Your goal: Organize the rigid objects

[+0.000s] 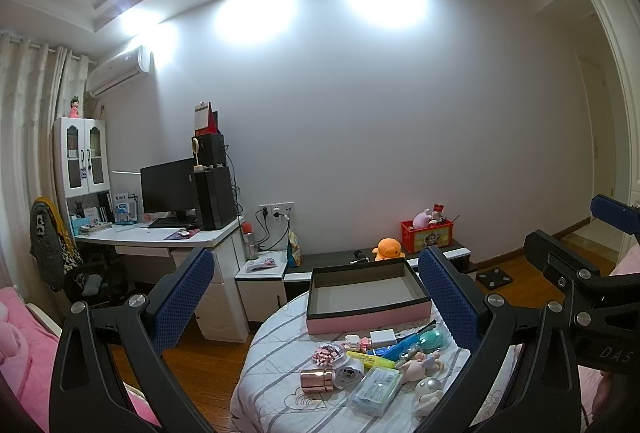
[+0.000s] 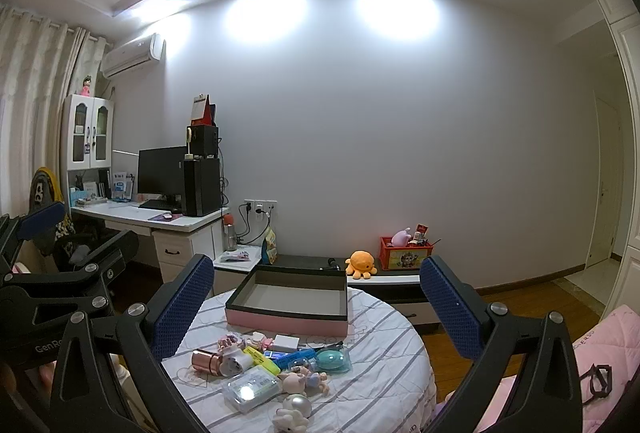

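A round table with a striped cloth holds an empty pink box with a dark inside at its far side. In front of it lies a pile of small things: a rose-gold cylinder, a yellow highlighter, a clear plastic case, a teal egg-shaped case, a white charger and small figurines. My left gripper and right gripper are both open and empty, held above the near side of the table.
A white desk with a monitor and black tower stands at the left. A low bench holds an orange plush and a red crate. A pink bed borders the table. The floor is wood.
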Action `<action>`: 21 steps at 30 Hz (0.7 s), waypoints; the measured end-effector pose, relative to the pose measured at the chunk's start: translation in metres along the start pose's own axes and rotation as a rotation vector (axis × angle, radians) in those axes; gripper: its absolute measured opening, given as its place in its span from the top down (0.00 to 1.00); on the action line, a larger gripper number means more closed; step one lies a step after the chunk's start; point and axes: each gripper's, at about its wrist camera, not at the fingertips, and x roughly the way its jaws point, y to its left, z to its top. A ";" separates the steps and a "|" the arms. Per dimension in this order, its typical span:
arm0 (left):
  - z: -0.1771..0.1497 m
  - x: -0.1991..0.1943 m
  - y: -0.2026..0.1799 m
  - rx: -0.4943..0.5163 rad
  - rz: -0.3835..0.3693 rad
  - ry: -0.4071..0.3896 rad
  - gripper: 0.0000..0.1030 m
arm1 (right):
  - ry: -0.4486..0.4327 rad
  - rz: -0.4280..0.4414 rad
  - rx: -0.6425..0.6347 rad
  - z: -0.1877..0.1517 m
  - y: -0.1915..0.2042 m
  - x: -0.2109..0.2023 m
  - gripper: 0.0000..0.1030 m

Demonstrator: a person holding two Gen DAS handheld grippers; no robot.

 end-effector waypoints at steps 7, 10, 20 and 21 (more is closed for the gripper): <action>-0.001 0.000 0.002 -0.001 -0.004 0.003 0.00 | 0.003 0.001 0.001 0.000 0.000 0.000 0.00; -0.002 0.001 0.002 -0.001 -0.005 0.004 0.00 | 0.005 0.003 0.002 -0.002 0.000 -0.002 0.00; -0.003 0.001 0.002 0.001 -0.006 0.007 0.00 | 0.015 0.001 -0.003 0.001 0.001 -0.002 0.00; -0.003 0.001 0.002 0.001 -0.006 0.007 0.00 | 0.016 0.001 -0.002 0.001 0.001 -0.002 0.00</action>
